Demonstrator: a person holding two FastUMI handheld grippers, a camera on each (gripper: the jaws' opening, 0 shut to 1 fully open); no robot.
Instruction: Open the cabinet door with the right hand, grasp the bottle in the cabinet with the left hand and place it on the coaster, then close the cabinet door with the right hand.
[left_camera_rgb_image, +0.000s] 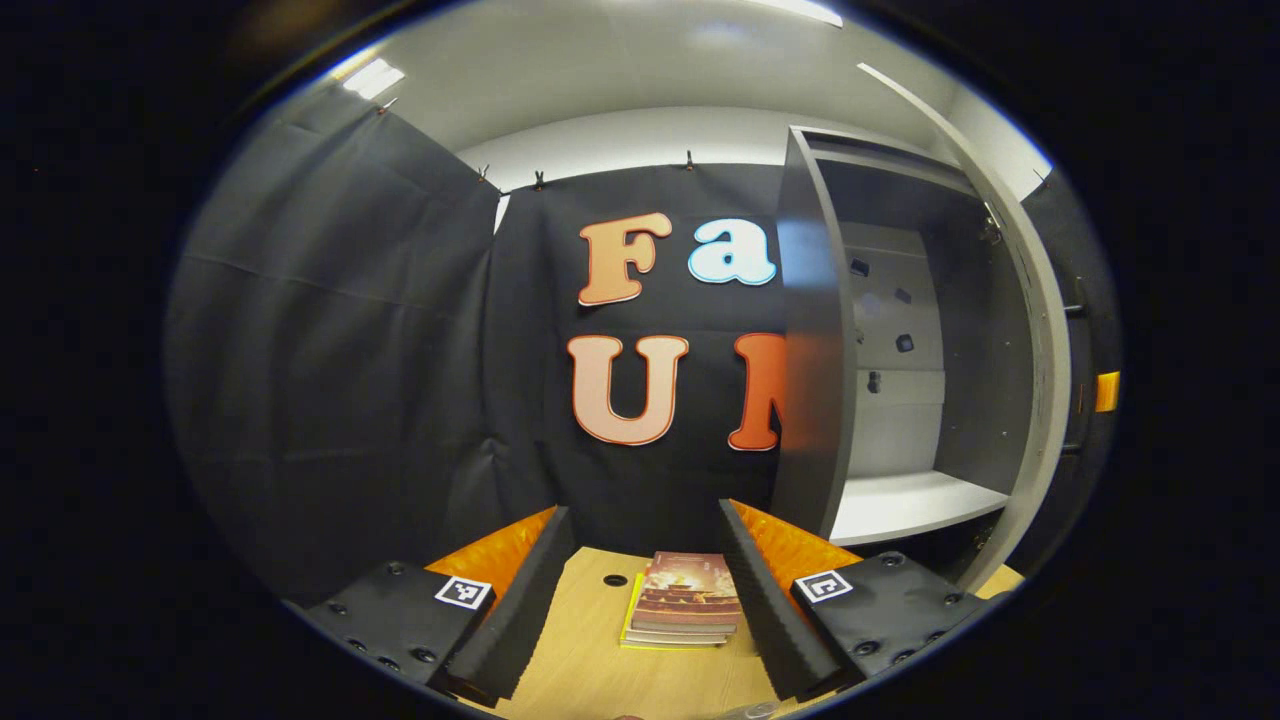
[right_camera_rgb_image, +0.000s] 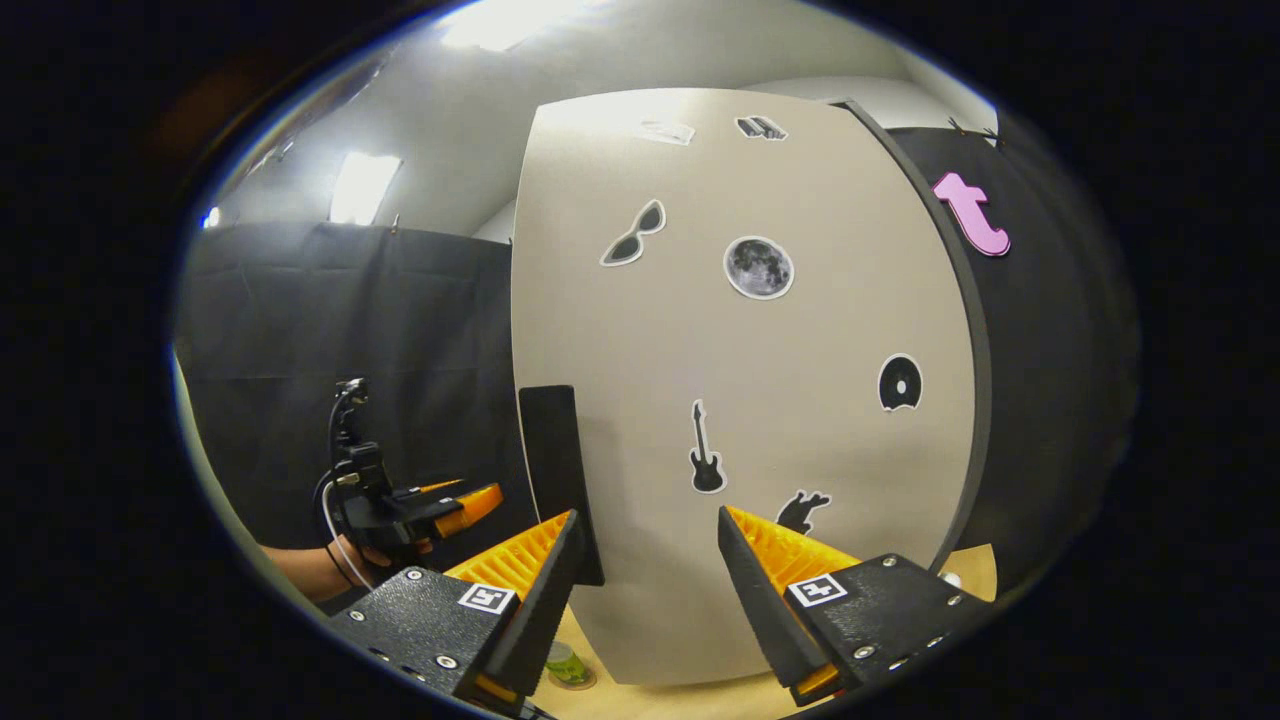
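The cabinet (left_camera_rgb_image: 812, 400) stands at the right with its inside open and its white shelf (left_camera_rgb_image: 910, 505) bare. Its door (left_camera_rgb_image: 1045, 330) swings out, seen edge-on. In the right gripper view the beige door (right_camera_rgb_image: 800, 400) with stickers faces me, its black handle (right_camera_rgb_image: 557, 470) just behind my left finger. My right gripper (right_camera_rgb_image: 645, 525) is open in front of the door, not holding it. A small green bottle (right_camera_rgb_image: 567, 663) stands low on the table on what looks like a round coaster (right_camera_rgb_image: 585, 682). My left gripper (left_camera_rgb_image: 645, 520) (right_camera_rgb_image: 470, 500) is open and holds nothing.
A stack of books (left_camera_rgb_image: 685, 600) lies on the wooden table (left_camera_rgb_image: 580, 650) ahead of the left gripper. A hand (right_camera_rgb_image: 330, 565) holds the left gripper at the left of the door. Black cloth walls close in the booth.
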